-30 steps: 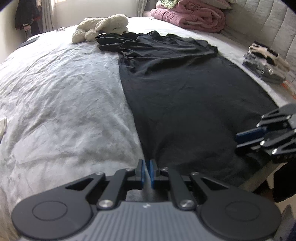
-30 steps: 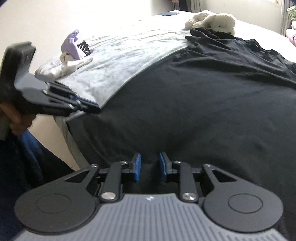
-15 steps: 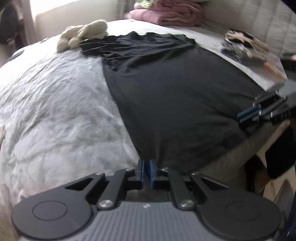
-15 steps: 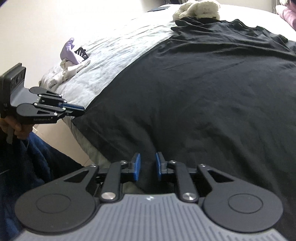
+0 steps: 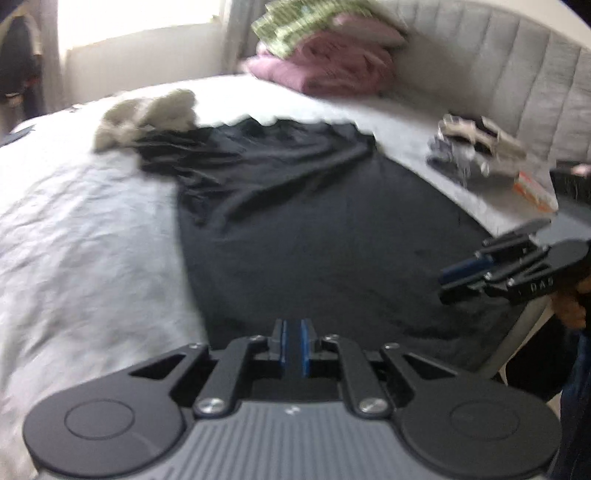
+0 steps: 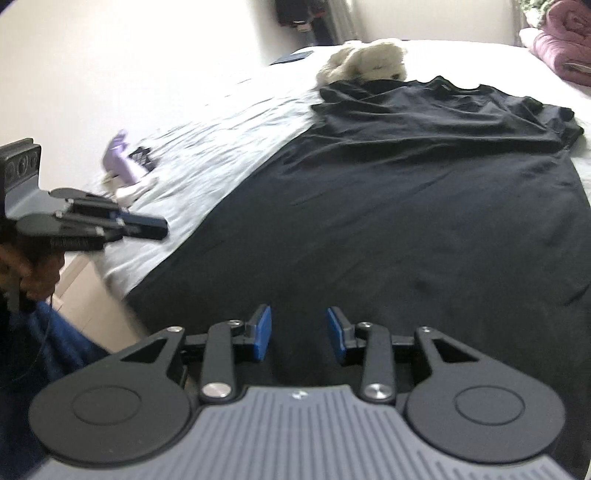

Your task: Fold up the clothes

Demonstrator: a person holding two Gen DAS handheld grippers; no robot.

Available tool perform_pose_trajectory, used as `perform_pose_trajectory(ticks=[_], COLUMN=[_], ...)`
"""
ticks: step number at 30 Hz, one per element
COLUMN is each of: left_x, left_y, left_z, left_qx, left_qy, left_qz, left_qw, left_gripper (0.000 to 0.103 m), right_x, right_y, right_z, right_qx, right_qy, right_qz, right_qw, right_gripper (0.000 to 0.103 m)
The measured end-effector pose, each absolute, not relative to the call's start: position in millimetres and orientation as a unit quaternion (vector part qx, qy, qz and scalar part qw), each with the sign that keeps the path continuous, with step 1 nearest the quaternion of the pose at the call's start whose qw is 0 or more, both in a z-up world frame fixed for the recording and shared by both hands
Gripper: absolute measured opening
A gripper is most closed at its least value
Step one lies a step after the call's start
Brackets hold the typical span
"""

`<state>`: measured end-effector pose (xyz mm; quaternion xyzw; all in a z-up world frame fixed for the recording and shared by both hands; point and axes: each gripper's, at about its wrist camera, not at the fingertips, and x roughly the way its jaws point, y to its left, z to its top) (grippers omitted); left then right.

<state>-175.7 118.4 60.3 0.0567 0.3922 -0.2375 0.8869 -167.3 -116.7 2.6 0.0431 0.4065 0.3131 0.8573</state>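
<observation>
Black shirt [image 6: 424, 221] flat on bed [image 5: 74, 229]; left gripper [image 5: 291, 343] nearly together gripping nothing, right gripper [image 6: 298, 334] apart at near hem.

A cream plush toy [image 6: 364, 59] is seen on the white crumpled bedsheet [image 5: 85, 236]. Folded pink blankets [image 5: 332, 70] are stacked against the grey padded headboard [image 5: 498, 70]. A lilac cloth [image 6: 120, 162] is seen near the bed's edge.

1. Black T-shirt [image 6: 424, 206] ahead of both tongs.
2. Pale grey bed sheet [image 5: 85, 229].
3. Cream plush toy [image 6: 364, 59] beyond the shirt.
4. Pink blankets [image 5: 325, 70], green-patterned cloth [image 5: 303, 22] on top.
5. Right tongs [image 6: 298, 334] and left tongs [image 5: 291, 341]: black, blue pads.
</observation>
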Motion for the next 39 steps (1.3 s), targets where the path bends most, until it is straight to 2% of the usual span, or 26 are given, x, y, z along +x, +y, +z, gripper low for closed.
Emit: perform_pose_trajectory(ticks=[3, 11, 13, 17, 22, 26, 31, 36, 39], left_x=[-155, -149, -143, -114, -64, -21, -6, 0, 1], left_y=[110, 127, 126, 106, 49, 30, 38, 48, 44], left_z=[30, 38, 49, 74, 81, 53, 25, 26, 31], left_qx=[0.084, 0.057, 0.042, -0.008, 0.037, 0.010, 0.022, 0.011, 0.012], left_qy=[0.444, 0.458, 0.441, 0.416, 0.400, 0.416, 0.422, 0.425, 0.412], left_qz=[-0.208, -0.204, -0.202, -0.228, -0.212, -0.179, -0.146, -0.144, -0.144], left_qw=[0.868, 0.863, 0.874, 0.880, 0.891, 0.891, 0.895, 0.894, 0.900], left_gripper=[0.009, 0.008, 0.009, 0.013, 0.014, 0.014, 0.014, 0.009, 0.011], right_x=[-165, -172, -156, -123, -83, -62, -65, -74, -70], right_y=[-122, -173, -183, -204, -230, -228, -236, -272, -294], right_z=[-12, -8, -3, 7, 20, 4, -16, -13, -1], right_qx=[0.021, -0.014, -0.008, 0.003, 0.017, 0.009, -0.026, 0.014, 0.058], right_qy=[0.435, 0.474, 0.464, 0.443, 0.416, 0.419, 0.435, 0.448, 0.424], right_qz=[0.299, 0.322, 0.312, 0.292, 0.265, 0.269, 0.273, 0.267, 0.249], right_qw=[0.849, 0.819, 0.829, 0.848, 0.870, 0.867, 0.857, 0.853, 0.869], right_gripper=[0.038, 0.038, 0.049, 0.054, 0.054, 0.054, 0.054, 0.051, 0.052])
